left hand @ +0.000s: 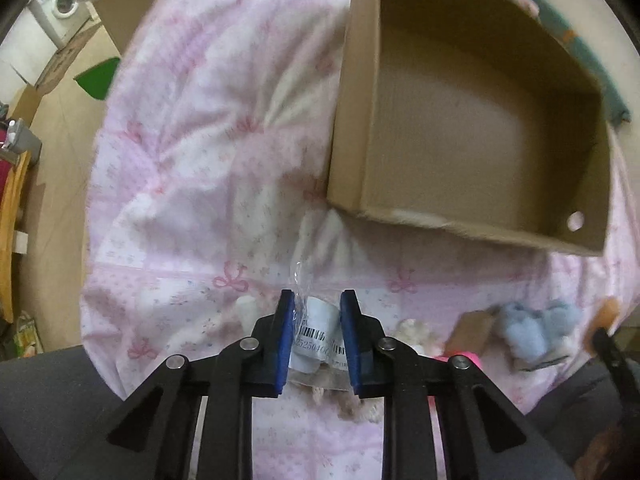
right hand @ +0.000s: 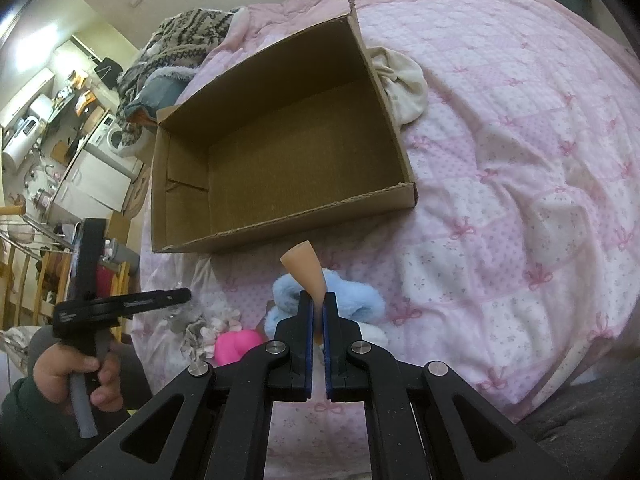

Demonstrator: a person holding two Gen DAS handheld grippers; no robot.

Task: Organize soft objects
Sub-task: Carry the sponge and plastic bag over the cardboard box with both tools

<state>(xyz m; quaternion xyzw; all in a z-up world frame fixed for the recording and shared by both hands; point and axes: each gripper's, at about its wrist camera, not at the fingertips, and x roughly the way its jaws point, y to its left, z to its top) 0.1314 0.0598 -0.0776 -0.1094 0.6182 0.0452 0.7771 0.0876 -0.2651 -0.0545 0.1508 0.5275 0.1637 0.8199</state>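
2 tongs are loaded, both just short of the empty cardboard box (right hand: 280,148) on the bed's pink quilt (right hand: 500,160) — likely so each catch can drop straight in. The left tongs (left hand: 317,300) clamp a crinkly clear packet (left hand: 316,328) with a barcode label; the right tongs (right hand: 319,300) pinch a smooth tan cone-shaped piece (right hand: 306,268). A fluffy blue plush (right hand: 352,300) and a pink toy (right hand: 236,344) lie on the quilt, just below them.

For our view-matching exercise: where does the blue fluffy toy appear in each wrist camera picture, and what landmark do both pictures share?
Left wrist view: the blue fluffy toy lies lower right on the pink quilt.
Right wrist view: it sits at lower centre, just behind the right gripper and its orange piece.
Shared landmark: the open cardboard box.
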